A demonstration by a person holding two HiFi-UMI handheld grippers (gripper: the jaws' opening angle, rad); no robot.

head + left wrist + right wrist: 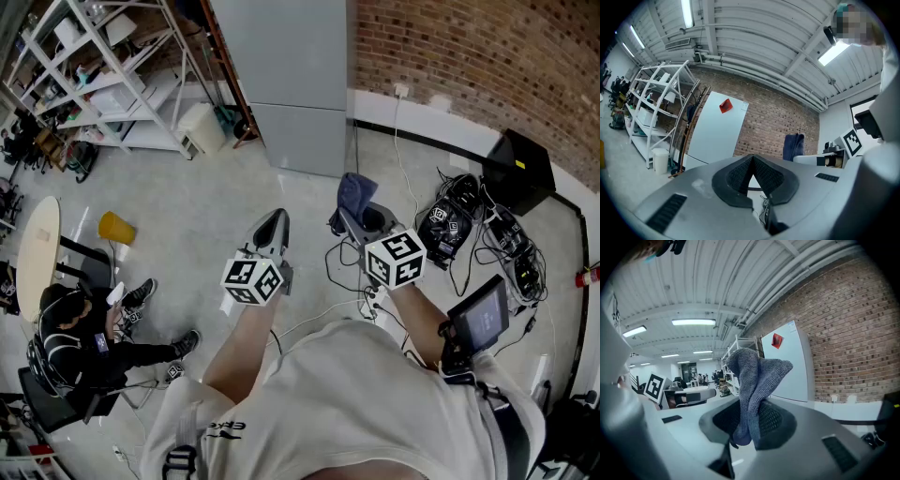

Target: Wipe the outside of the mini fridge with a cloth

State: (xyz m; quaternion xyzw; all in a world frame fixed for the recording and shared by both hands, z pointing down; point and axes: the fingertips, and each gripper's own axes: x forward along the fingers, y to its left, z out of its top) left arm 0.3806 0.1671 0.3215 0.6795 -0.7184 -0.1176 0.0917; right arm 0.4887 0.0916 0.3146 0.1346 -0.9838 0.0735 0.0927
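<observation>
Head view: the mini fridge [300, 84], a pale grey cabinet, stands on the floor against the brick wall [469, 56], at 12 o'clock from the person and well apart from both grippers. Neither gripper touches it.

Right gripper [361, 220]: jaws clenched on a blue-grey cloth [354, 195]. The right gripper view confirms this; the cloth [754, 376] is pinched between the pads and stands up in a folded bunch above them.

Left gripper [275, 220]: held just beside the right one, at its 9 o'clock. The left gripper view shows its jaws closed tip to tip with nothing between them.

Fridge door [717, 131]: carries a small red mark [725, 106] near its top, possibly a sticker; too small to tell.

Surroundings: white shelving rack [103, 75] at 10 o'clock, yellow bin [116, 228] at 9 o'clock, a seated person [75, 342] at 8 o'clock, a tangle of cables [469, 234] on the floor at 2 o'clock.
</observation>
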